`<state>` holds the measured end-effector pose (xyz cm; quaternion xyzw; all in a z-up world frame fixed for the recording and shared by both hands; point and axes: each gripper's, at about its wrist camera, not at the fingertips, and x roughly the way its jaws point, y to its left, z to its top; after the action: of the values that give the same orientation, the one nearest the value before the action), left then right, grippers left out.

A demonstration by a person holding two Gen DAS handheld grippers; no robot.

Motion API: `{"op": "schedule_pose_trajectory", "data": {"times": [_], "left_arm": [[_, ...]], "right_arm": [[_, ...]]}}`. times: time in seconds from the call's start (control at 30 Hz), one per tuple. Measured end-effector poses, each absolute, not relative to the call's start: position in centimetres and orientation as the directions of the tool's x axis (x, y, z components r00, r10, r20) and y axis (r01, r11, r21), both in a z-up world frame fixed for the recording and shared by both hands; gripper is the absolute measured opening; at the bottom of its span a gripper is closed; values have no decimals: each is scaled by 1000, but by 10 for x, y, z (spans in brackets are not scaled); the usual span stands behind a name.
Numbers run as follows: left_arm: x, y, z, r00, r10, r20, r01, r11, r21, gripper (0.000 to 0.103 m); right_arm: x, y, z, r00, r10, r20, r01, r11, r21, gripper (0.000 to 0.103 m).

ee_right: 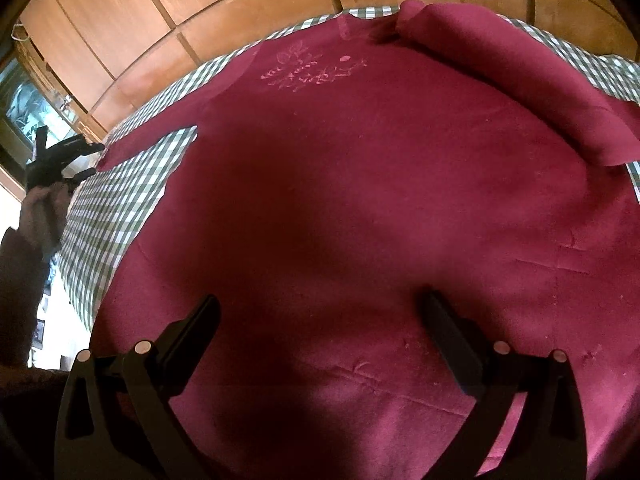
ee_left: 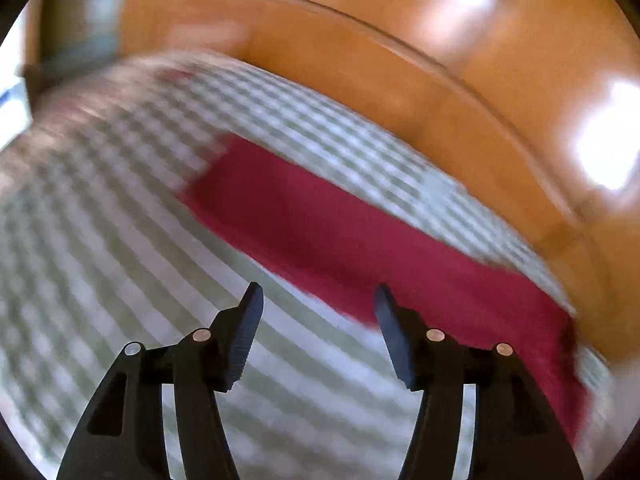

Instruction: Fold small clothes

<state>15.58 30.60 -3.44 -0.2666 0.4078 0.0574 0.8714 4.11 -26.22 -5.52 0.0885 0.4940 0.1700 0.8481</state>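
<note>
Left wrist view: all motion-blurred, checked cloth [ee_left: 120,220] smeared.
Red garment [ee_right: 360,220]: cut off at the frame's bottom edge.
Embroidery [ee_right: 312,68]: too faint to read.

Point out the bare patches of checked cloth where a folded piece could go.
Bare checked cloth lies left of the red garment's body, below its outstretched sleeve; the left gripper sits at that sleeve's tip. Only thin strips show along the far edge and right side. The middle is covered.

One maroon shirt [ee_right: 360,200], one checked cloth [ee_right: 120,208], two tools: left tool [ee_left: 318,300], right tool [ee_right: 320,312].
</note>
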Motion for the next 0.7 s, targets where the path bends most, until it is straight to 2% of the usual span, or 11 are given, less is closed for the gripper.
{"op": "schedule_pose_trajectory", "data": {"times": [0.1, 0.27, 0.33, 0.37, 0.4, 0.43, 0.47, 0.6, 0.7], "left_arm": [[121, 243, -32, 622, -365, -693, -64, 858, -509, 56], [65, 154, -51, 417, -617, -668, 163, 773, -613, 56], [45, 126, -66, 340, -638, -691, 192, 767, -613, 55], [40, 120, -72, 318, -637, -702, 196, 769, -609, 45], [35, 114, -79, 295, -628, -720, 195, 778, -598, 27], [29, 108, -87, 292, -599, -745, 185, 800, -571, 16], [28, 109, -89, 301, -596, -745, 179, 802, -570, 8], [11, 117, -93, 329, -596, -732, 144, 798, -585, 7], [1, 112, -92, 336, -567, -752, 148, 821, -552, 7]], "right_arm": [[39, -278, -49, 472, 383, -794, -156, 923, 353, 101], [28, -306, -45, 517, 333, -789, -85, 937, 339, 101], [22, -312, -46, 521, 318, -793, -75, 942, 328, 101], [19, -315, -48, 518, 314, -796, -74, 943, 324, 101], [15, -317, -52, 514, 310, -800, -73, 945, 319, 101], [11, -318, -55, 513, 308, -802, -74, 946, 316, 101], [7, -318, -58, 510, 306, -804, -81, 948, 309, 101], [-9, -313, -66, 510, 271, -816, -139, 962, 234, 101], [-11, -314, -66, 506, 270, -819, -152, 963, 223, 101]]}}
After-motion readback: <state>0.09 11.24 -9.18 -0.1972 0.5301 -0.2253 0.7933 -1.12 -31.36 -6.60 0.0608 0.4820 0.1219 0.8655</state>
